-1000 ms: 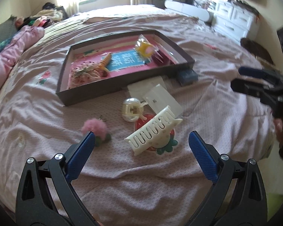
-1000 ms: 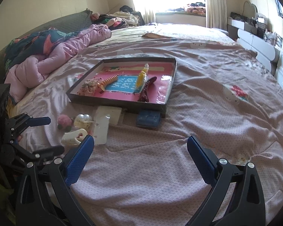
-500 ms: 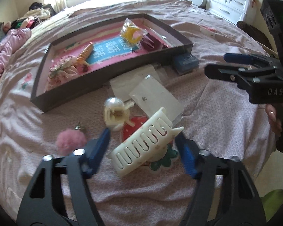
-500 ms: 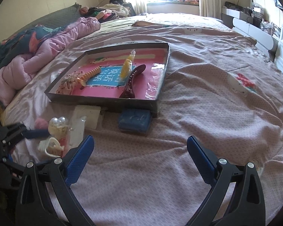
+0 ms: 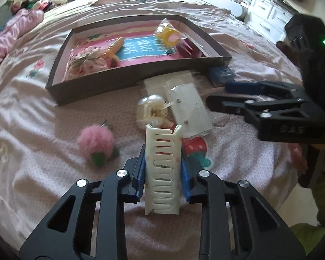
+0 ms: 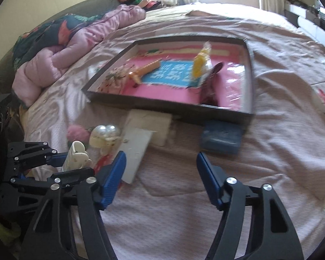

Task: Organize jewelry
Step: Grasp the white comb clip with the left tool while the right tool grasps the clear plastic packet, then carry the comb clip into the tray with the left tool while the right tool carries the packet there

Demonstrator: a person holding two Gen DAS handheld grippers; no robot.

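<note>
Cream plastic filled the middle of my left view: the hair claw clip (image 5: 162, 171) stood on end between the blue pads of my left tongs (image 5: 163, 169), which pinched it from both sides over the bed (image 5: 43, 151). From my right tongs' camera the same clip (image 6: 75, 158) showed low at the left, clamped in that other black frame. My right tongs (image 6: 161, 177) were spread wide with nothing between the pads, hanging above the pink bedspread just in front of the blue pouch (image 6: 222, 137).

Beyond the clip lay the loose pieces, all near one another: a fluffy pink pom-pom clip (image 5: 95, 140) to the left, a pearly round clip (image 5: 150, 110) straight ahead, a white card in clear wrap (image 5: 189, 110) touching it on the right, and a red strawberry piece (image 5: 195, 148) partly under the card.

Farther back sat the dark shallow tray (image 5: 140, 73) with its pink and blue lining. Inside it were a floral bundle (image 5: 84, 59) at the left end, an orange comb clip (image 5: 116, 46) beside it, a yellow item in a clear bag (image 5: 168, 34) and a dark red clip (image 6: 211, 82) toward the right end. The blue pouch rested against the tray's near right corner. A pink quilt (image 6: 60, 58) was heaped at the bed's far left.
</note>
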